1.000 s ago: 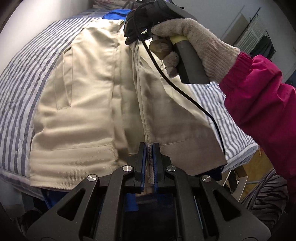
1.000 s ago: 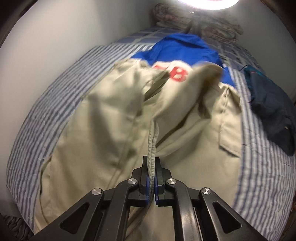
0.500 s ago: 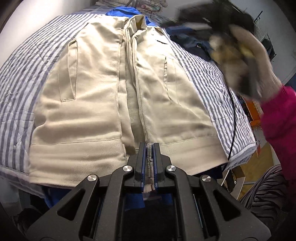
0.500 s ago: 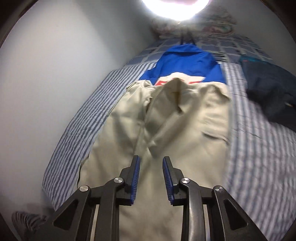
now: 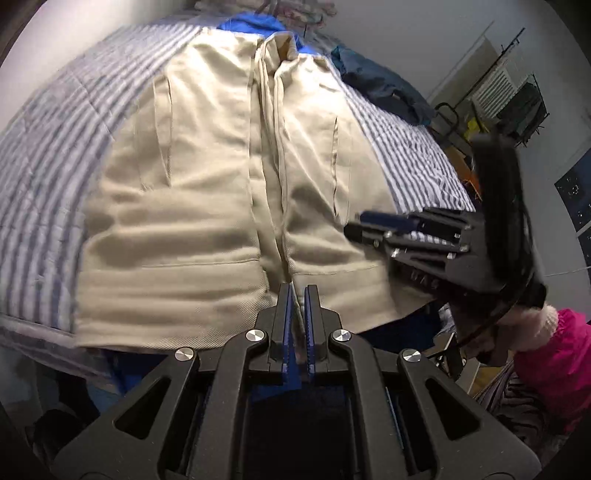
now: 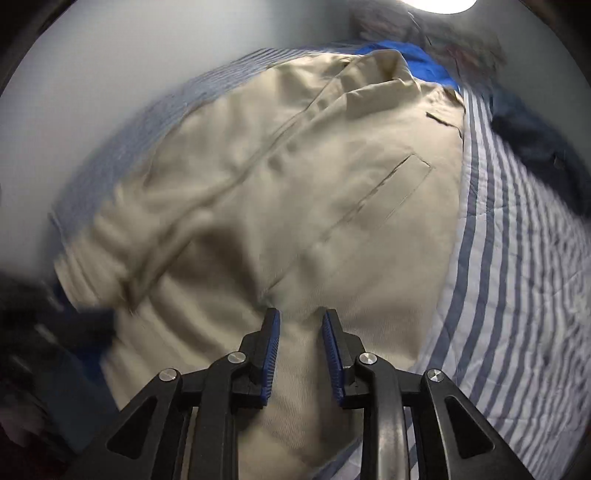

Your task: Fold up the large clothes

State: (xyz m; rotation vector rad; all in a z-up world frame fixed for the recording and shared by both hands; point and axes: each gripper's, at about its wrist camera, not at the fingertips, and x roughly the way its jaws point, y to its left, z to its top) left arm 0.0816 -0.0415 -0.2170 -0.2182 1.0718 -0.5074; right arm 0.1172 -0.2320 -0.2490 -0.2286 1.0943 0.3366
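Beige jacket (image 5: pixel 207 206) lies flat, front up, on striped bed (image 6: pixel 517 258). Left gripper (image 5: pixel 298 295) barely parted at the hem, holding nothing; right gripper (image 6: pixel 300 321) wide, empty — a one-layer pinch risks dragging the placket askew.

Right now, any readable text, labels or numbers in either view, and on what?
Faint lettering on the body of the right tongs, left wrist view: too blurred to read.
Beige jacket, striped bedcover, blue garment: no text showing.
Nothing else legible.
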